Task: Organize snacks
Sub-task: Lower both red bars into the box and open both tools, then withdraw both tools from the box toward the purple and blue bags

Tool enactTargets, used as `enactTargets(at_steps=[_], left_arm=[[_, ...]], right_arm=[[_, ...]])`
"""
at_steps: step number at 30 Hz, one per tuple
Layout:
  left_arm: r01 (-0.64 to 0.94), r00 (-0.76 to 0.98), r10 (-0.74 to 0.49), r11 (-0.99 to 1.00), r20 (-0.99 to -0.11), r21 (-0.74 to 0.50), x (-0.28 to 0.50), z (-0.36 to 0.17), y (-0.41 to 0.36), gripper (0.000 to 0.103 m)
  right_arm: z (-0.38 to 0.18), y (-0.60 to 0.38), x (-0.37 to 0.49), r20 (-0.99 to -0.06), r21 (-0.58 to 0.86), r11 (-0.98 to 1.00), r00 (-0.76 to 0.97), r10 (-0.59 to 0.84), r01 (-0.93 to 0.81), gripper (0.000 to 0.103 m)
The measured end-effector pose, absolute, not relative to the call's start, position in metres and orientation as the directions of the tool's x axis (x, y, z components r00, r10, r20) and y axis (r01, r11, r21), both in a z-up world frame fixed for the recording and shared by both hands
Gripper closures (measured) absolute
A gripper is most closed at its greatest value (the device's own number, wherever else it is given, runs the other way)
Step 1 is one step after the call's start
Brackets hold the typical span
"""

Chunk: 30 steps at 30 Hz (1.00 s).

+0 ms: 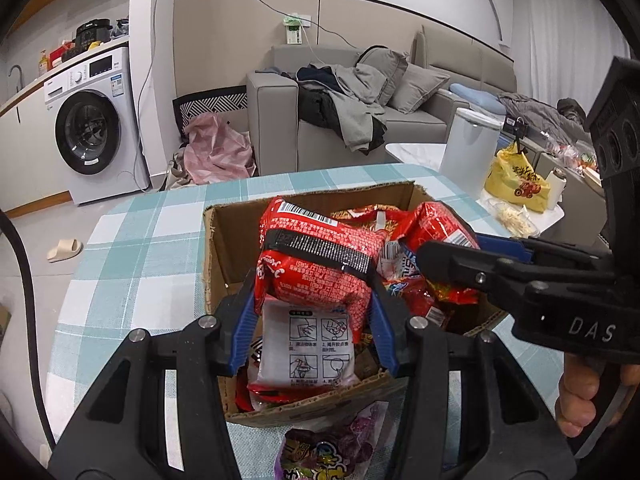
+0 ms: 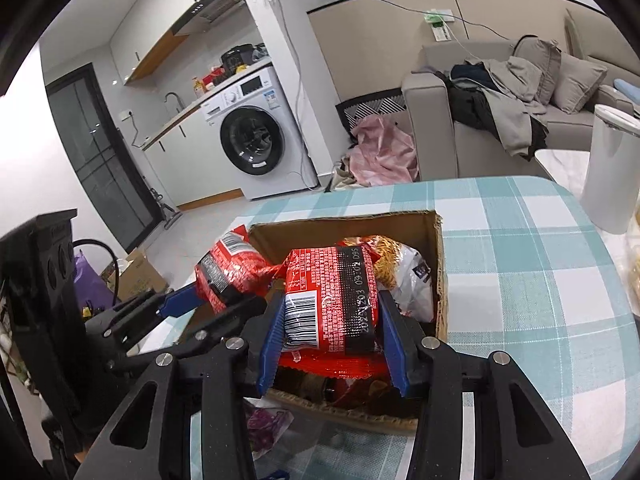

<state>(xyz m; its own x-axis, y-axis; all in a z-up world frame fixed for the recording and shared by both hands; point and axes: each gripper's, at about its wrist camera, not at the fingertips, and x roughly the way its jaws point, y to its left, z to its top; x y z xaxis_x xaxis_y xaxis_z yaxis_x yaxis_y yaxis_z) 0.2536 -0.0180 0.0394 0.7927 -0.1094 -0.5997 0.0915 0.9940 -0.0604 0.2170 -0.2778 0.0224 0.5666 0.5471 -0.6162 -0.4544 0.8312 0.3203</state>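
An open cardboard box (image 1: 218, 248) of snack packets stands on the checked table; it also shows in the right wrist view (image 2: 439, 264). My left gripper (image 1: 312, 328) is shut on a red snack packet (image 1: 316, 264) held over the box. My right gripper (image 2: 332, 340) is shut on another red snack packet (image 2: 332, 300) with a barcode, also over the box. In the left wrist view the right gripper (image 1: 448, 256) reaches in from the right with its packet (image 1: 440, 224). In the right wrist view the left gripper (image 2: 188, 300) shows at the left with its packet (image 2: 228, 268).
A purple snack bag (image 1: 328, 452) lies on the teal checked tablecloth (image 1: 132, 248) in front of the box. A white bin (image 1: 468, 148) and a yellow bag (image 1: 516, 184) stand to the right. A sofa and a washing machine are behind.
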Motion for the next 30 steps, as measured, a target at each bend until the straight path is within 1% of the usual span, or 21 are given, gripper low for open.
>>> enactTargets(at_steps=[10, 12, 14, 15, 16, 17, 18, 20, 21, 22, 24, 30], left_arm=[[0.090, 0.775, -0.095, 0.995, -0.624, -0.040, 0.263, 0.025, -0.020, 0.056], [0.091, 0.775, -0.097, 0.995, -0.624, -0.041, 0.259, 0.025, -0.018, 0.055], [0.099, 0.775, -0.105, 0.994, -0.623, -0.044, 0.256, 0.027, -0.016, 0.052], [0.100, 0.776, -0.105, 0.994, -0.622, -0.044, 0.252, 0.029, -0.016, 0.045], [0.100, 0.778, -0.104, 0.994, -0.620, -0.041, 0.248, 0.031, -0.015, 0.034], [0.098, 0.783, -0.100, 0.994, -0.615, -0.036, 0.244, 0.032, -0.014, 0.027], [0.093, 0.791, -0.093, 0.995, -0.605, -0.030, 0.237, 0.035, -0.012, 0.018], [0.092, 0.801, -0.094, 0.995, -0.592, -0.034, 0.223, 0.041, -0.008, 0.016], [0.087, 0.800, -0.095, 0.995, -0.593, -0.044, 0.217, 0.042, -0.005, 0.011], [0.081, 0.798, -0.098, 0.995, -0.595, -0.055, 0.212, 0.044, -0.002, 0.000], [0.076, 0.805, -0.105, 0.994, -0.584, -0.074, 0.197, 0.046, 0.005, 0.001], [0.067, 0.811, -0.080, 0.997, -0.579, -0.045, 0.161, 0.051, 0.013, 0.001]], right_arm=[[0.013, -0.276, 0.225, -0.626, 0.330, 0.827, 0.550, 0.552, -0.455, 0.058], [0.016, -0.277, 0.223, -0.619, 0.321, 0.827, 0.559, 0.552, -0.461, 0.055], [0.021, -0.279, 0.219, -0.604, 0.313, 0.825, 0.572, 0.555, -0.470, 0.051], [0.024, -0.280, 0.217, -0.599, 0.309, 0.826, 0.578, 0.555, -0.472, 0.050], [0.027, -0.282, 0.214, -0.592, 0.305, 0.827, 0.585, 0.553, -0.473, 0.047], [0.030, -0.285, 0.211, -0.587, 0.303, 0.827, 0.591, 0.554, -0.474, 0.038], [0.033, -0.288, 0.207, -0.578, 0.303, 0.826, 0.597, 0.557, -0.476, 0.033], [0.039, -0.296, 0.198, -0.558, 0.307, 0.822, 0.608, 0.564, -0.481, 0.012], [0.041, -0.300, 0.194, -0.555, 0.308, 0.821, 0.610, 0.565, -0.480, 0.007], [0.043, -0.303, 0.190, -0.555, 0.311, 0.822, 0.611, 0.565, -0.477, 0.002], [0.044, -0.309, 0.182, -0.565, 0.317, 0.821, 0.600, 0.566, -0.476, 0.000], [0.039, -0.315, 0.159, -0.609, 0.262, 0.837, 0.591, 0.529, -0.480, 0.000]])
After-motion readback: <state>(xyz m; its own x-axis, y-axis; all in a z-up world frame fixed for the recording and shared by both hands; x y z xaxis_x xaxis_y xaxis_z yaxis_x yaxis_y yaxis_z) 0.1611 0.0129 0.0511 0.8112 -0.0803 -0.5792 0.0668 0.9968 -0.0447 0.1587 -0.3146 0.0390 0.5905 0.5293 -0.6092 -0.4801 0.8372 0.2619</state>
